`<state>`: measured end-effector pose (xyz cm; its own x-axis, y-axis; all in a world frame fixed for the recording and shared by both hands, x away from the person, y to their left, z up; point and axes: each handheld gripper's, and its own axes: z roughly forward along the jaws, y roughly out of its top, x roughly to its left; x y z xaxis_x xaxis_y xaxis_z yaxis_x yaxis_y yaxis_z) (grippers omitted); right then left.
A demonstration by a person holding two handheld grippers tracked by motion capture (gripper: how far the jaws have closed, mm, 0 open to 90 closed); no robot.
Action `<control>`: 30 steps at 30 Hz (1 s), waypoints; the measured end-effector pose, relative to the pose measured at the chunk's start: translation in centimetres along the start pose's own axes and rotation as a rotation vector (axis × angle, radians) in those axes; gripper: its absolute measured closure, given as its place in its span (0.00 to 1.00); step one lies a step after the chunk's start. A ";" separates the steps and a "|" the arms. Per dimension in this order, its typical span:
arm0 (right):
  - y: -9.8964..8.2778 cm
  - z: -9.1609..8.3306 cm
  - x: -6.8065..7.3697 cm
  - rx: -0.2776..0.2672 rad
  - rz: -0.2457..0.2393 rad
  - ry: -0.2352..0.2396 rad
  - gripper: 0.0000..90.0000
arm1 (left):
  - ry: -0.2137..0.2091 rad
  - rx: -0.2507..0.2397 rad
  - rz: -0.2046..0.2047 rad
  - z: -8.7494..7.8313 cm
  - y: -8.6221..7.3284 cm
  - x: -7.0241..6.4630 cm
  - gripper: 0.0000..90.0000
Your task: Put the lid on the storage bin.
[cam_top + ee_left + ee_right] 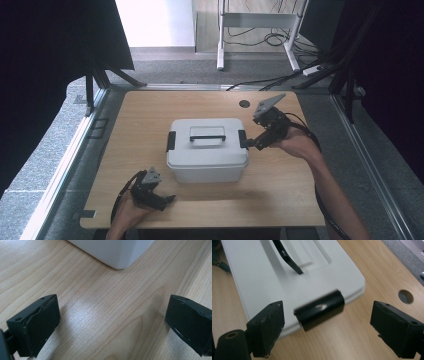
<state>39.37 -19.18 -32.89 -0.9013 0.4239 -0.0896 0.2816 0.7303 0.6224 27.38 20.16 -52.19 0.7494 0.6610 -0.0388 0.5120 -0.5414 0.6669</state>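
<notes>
White plastic lidded storage box (207,150) is sitting mid-table; right gripper (251,142) is hovering by its black side latch (319,309), jaws apart, while left gripper (167,200) is resting nearby, jaws wide.

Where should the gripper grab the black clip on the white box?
Probably by the black latch on the white lidded box's right end, coming in level from the right. It juts past the lid's edge, and the right gripper already straddles it with open jaws.

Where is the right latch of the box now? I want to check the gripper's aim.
In the high view the right latch sits on the box's right end, mid-table, just ahead of the open right gripper.
</notes>
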 end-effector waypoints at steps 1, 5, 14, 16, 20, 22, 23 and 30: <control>-0.6 -0.3 -0.2 -0.005 0.013 -0.010 0.12 | 0.000 0.000 0.000 0.0 0.0 0.0 0.00; -2.5 -1.2 -0.7 -0.017 0.056 -0.042 0.11 | 0.001 0.000 -0.002 0.0 0.0 0.0 0.00; -6.7 -2.7 -0.7 -0.052 0.130 -0.107 0.06 | 0.003 0.000 -0.004 0.0 0.0 0.0 0.00; -7.5 -2.7 -0.6 -0.056 0.147 -0.122 0.06 | 0.004 0.001 -0.003 0.0 0.0 0.0 0.00; -8.9 -2.6 -0.3 -0.066 0.175 -0.138 0.06 | 0.003 0.001 -0.004 0.0 0.0 0.0 0.00; -9.6 -2.3 -0.1 -0.067 0.186 -0.148 0.06 | 0.004 0.001 -0.004 0.0 0.0 0.0 0.00; -9.9 -2.2 0.0 -0.069 0.189 -0.157 0.06 | 0.005 0.001 -0.004 0.0 0.0 0.0 0.00; -12.1 -0.1 1.3 -0.079 0.215 -0.166 0.06 | 0.005 0.003 -0.001 0.0 0.0 0.0 0.00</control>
<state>34.76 -27.52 -40.42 -0.7552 0.6517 -0.0708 0.4284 0.5724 0.6991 27.41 20.20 -52.17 0.7465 0.6644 -0.0360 0.5145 -0.5422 0.6644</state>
